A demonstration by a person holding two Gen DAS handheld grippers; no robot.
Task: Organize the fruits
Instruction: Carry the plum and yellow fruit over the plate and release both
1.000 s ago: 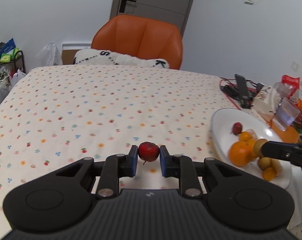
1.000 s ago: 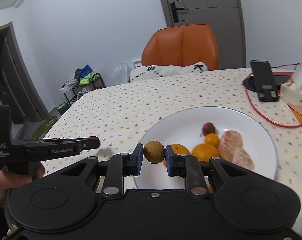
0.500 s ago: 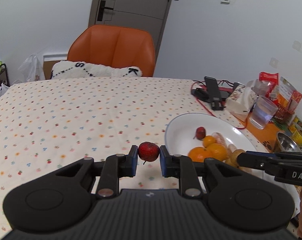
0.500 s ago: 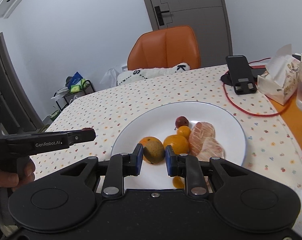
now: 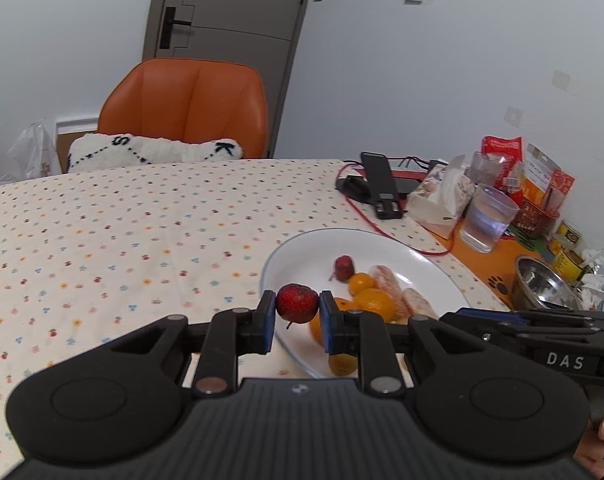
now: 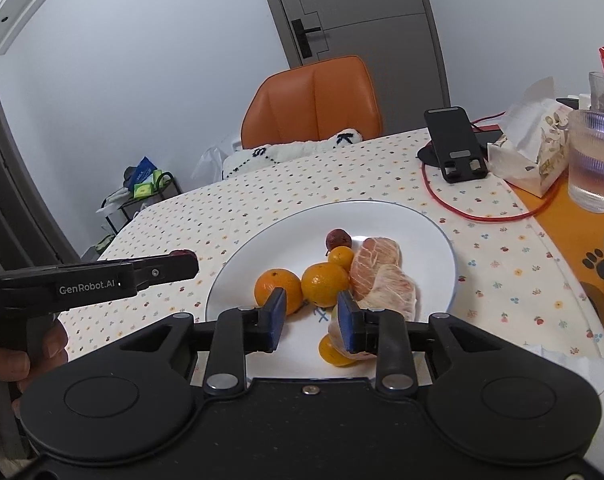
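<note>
left gripper [image 5: 297, 322]: matte black body with a ribbed central grip, two round raised discs at lower left and lower right of the frame, silver pivot screws on the linkage arms, blue pads [image 5: 267, 320] on the fingertips. right gripper [image 6: 309, 320]: same black body, smooth centre with one small screw, silver pivots, dark blue pads [image 6: 277, 318]. seen side-on, the left unit bears white lettering "genrobot.ai" at mid left, the right unit "das" at lower right.
</note>
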